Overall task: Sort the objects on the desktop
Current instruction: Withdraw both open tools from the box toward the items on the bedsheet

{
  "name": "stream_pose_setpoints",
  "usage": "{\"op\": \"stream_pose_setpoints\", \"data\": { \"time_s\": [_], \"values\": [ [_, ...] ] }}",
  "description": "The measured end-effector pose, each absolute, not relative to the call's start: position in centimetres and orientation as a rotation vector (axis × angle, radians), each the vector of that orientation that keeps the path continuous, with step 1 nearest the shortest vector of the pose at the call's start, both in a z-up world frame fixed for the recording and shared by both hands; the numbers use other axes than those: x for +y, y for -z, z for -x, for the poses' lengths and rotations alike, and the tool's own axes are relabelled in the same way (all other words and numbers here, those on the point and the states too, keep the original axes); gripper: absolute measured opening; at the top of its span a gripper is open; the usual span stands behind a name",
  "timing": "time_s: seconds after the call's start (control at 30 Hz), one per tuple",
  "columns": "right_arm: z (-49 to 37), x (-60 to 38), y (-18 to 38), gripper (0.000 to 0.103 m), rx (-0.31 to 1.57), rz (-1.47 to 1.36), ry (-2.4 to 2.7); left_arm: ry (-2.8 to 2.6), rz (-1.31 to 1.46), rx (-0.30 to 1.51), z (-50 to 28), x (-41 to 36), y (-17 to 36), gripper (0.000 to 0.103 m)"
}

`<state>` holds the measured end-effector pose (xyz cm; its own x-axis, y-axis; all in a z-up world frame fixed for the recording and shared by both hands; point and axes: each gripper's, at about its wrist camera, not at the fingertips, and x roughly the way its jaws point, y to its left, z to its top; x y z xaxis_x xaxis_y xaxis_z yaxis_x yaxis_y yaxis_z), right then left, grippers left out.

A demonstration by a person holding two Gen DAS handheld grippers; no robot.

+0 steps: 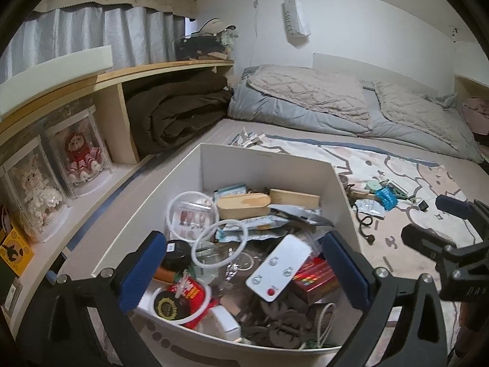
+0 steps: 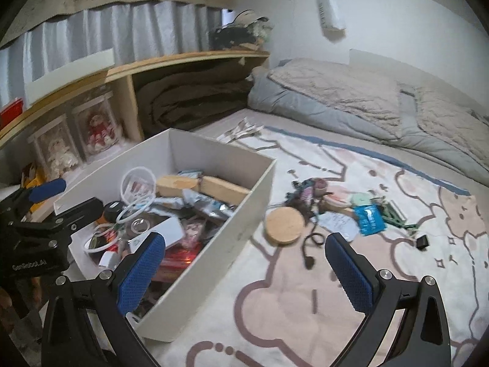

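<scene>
Box of clutter sits beside round wooden lid on blanket.

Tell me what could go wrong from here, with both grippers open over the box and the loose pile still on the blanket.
1. The white box is already heaped; the remote lies tilted on top and may slide if more is dropped in.
2. The black cable curls beside the round wooden lid, so the right gripper could snag it when taking the lid.
3. The blue packet overlaps the green pieces; one grasp may drag several.
</scene>
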<state>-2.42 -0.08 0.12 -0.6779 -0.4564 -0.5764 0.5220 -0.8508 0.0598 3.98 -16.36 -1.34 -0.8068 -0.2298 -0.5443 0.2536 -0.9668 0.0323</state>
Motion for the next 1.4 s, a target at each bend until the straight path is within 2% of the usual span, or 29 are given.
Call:
{"op": "stream_pose_setpoints", "data": {
  "time_s": [0.63,1.4],
  "values": [
    [3.7,10.3,-1.5,0.103,0.036,-0.796,2.652,2.913,-0.762,0.049,-1.1,-9.8,-0.2,0.103],
    [5.9,17.9,-1.2,0.103,-0.053,-0.805,2.748,3.064,-0.798,0.012,3.1,-2.0,1.2,0.103]
  ]
}}
